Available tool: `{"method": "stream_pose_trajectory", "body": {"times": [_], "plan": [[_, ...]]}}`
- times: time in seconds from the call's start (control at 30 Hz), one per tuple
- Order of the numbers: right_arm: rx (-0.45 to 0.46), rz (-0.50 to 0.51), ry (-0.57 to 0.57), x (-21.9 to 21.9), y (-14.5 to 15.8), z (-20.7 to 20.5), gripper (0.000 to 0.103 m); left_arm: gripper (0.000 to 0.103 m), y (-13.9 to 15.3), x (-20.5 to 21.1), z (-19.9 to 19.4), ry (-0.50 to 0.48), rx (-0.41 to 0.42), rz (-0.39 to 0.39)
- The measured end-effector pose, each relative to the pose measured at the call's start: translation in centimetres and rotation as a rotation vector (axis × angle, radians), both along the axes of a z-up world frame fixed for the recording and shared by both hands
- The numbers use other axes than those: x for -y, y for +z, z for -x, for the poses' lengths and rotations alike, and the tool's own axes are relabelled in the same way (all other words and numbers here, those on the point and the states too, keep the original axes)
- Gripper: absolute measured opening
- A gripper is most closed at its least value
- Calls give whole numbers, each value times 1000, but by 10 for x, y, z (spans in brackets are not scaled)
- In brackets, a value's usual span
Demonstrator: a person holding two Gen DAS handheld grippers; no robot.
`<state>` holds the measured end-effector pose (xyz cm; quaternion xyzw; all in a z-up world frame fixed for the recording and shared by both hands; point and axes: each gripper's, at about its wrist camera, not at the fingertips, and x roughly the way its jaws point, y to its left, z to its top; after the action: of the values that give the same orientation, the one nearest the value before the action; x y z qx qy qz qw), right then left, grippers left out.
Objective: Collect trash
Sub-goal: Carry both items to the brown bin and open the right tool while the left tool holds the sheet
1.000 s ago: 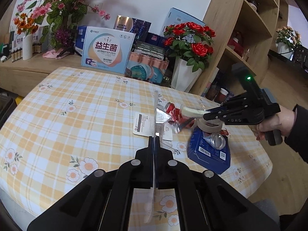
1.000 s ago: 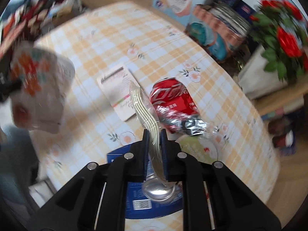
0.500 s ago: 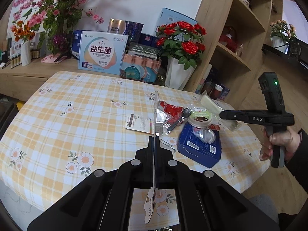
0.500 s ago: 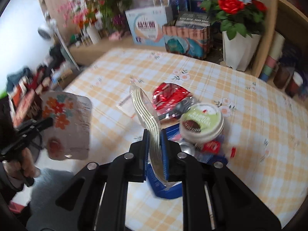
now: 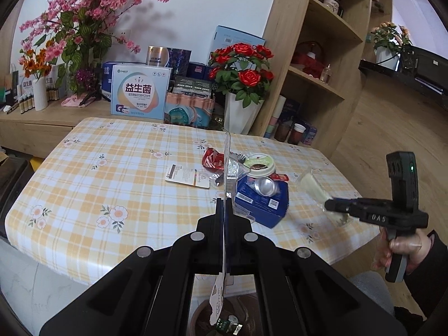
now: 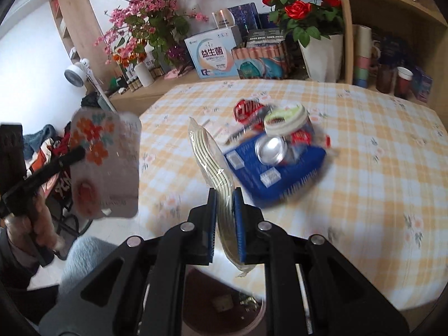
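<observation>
We see a table (image 5: 92, 184) under a yellow checked cloth with printed flowers, and beyond it a wooden shelf unit (image 5: 322, 64) and a low sideboard crowded with boxes, a pink blossom arrangement (image 5: 84, 19) and red roses in a white vase (image 5: 242, 112). Below the near table edge, under both tools, sits a brown bin (image 6: 221, 305) with a few scraps in it.

On the table we find the remaining trash bunched together: a flat blue box (image 5: 263, 201) with a round silver lid (image 5: 264, 186) lying on it, a green-and-white tub (image 5: 259, 163) just behind, a crushed red can (image 5: 212, 158) beside that, and a white printed card (image 5: 187, 173) lying flat to the left of the can.

Our left gripper (image 5: 224, 210) has its jaws pressed together on a thin flowered card package (image 6: 106, 165), which stands edge-on in its own view and shows its broad face in the right view, off the table's edge.

Our right gripper (image 6: 225, 210) is clamped on a clear packet of pale sticks (image 6: 212, 165), held in the air near the table's edge, above the bin. A hand (image 5: 403, 249) grips its handle.
</observation>
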<state>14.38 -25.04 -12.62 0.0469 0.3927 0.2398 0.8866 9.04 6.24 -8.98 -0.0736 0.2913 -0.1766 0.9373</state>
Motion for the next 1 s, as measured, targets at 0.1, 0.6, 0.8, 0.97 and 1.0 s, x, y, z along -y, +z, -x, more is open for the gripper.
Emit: {"method": "stream_pose_trajectory", "body": {"times": [0.1, 0.6, 0.8, 0.97, 1.0], "plan": [[-10, -21, -3, 6, -8, 27, 16, 1, 5, 4, 21, 4, 3, 16], [-109, -4, 55, -10, -44, 96, 16, 1, 8, -1, 77, 41, 2, 52], [-147, 22, 80, -20, -58, 102, 16, 1, 5, -5, 84, 50, -3, 63], [-195, 32, 106, -29, -73, 102, 16, 1, 1, -5, 82, 46, -16, 67], [-202, 36, 109, -31, -76, 101, 16, 1, 0, -5, 82, 45, -18, 66]]}}
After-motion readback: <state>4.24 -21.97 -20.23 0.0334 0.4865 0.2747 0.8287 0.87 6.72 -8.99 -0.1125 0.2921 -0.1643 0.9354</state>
